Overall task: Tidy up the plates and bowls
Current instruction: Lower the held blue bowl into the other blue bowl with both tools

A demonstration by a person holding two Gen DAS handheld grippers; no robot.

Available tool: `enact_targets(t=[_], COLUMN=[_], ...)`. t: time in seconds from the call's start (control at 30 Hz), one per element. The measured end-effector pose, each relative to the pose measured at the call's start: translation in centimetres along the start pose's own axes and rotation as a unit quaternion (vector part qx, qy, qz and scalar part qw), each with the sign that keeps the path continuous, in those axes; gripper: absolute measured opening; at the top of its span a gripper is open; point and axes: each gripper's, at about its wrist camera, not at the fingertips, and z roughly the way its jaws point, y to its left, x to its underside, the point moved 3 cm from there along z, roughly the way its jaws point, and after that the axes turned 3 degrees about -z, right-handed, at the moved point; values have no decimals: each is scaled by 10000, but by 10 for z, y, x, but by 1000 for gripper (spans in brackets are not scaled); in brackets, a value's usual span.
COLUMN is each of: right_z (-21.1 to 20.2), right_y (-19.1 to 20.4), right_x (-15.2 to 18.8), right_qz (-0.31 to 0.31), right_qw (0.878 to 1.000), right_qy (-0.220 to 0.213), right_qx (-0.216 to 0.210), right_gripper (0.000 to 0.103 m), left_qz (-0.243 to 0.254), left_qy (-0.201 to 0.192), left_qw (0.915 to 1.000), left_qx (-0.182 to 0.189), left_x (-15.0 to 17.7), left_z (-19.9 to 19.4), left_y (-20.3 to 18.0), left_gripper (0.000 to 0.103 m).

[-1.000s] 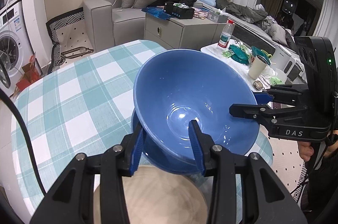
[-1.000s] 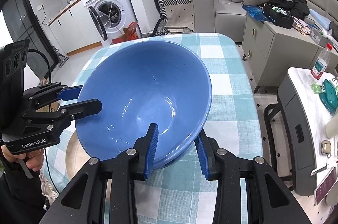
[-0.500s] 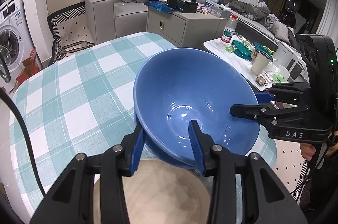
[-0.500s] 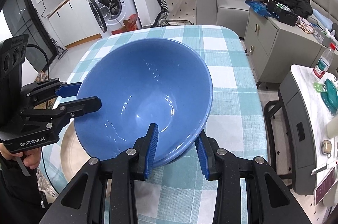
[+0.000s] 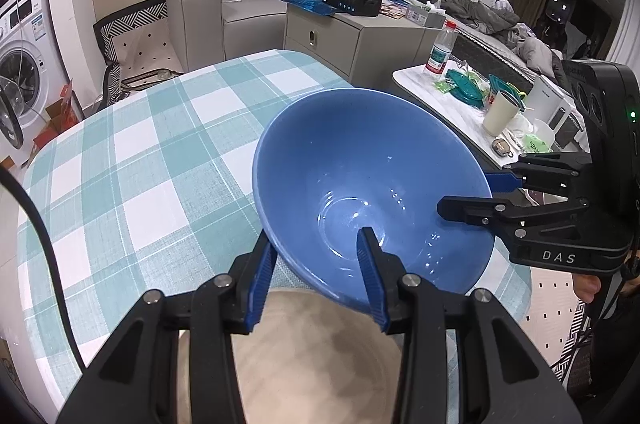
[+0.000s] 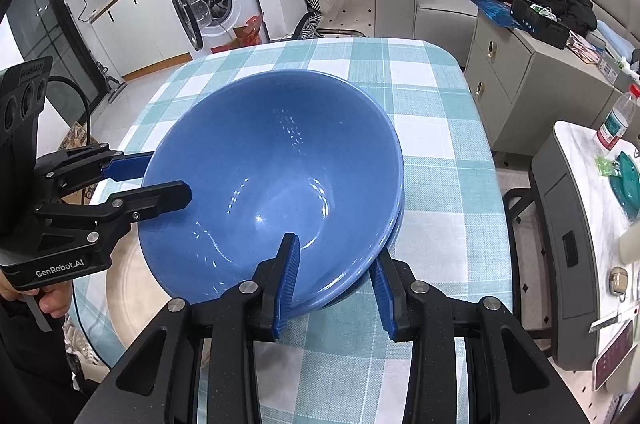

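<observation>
A glossy blue bowl (image 5: 372,192) is held tilted at the centre of both views, above the table (image 5: 140,164) with its teal-and-white checked cloth. Its deep conical inside carries small highlights and a round flat bottom. In the right wrist view a second blue rim (image 6: 396,224) is seen just beneath it, so two nested bowls appear to be gripped together. The left claw (image 5: 316,264) is clamped on the near rim, one blue pad inside, one outside. The right claw (image 6: 334,272) is clamped likewise on the opposite rim. A beige plate (image 5: 320,356) is seen, blurred, at the lower centre under the left claw.
</observation>
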Motion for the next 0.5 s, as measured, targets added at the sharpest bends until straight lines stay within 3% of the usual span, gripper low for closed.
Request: enact_targets(t=[0.5], right_z=[2], right_y=[3], right_x=[-1], right_qz=[-86], right_qw=[9999], right_qy=[30], right_qx=[112], right_gripper=[36], left_qz=[19], left_qy=[38], left_qw=[10000], left_qx=[-13], left_x=[1], left_z=[2], left_y=[3], left_gripper=[40])
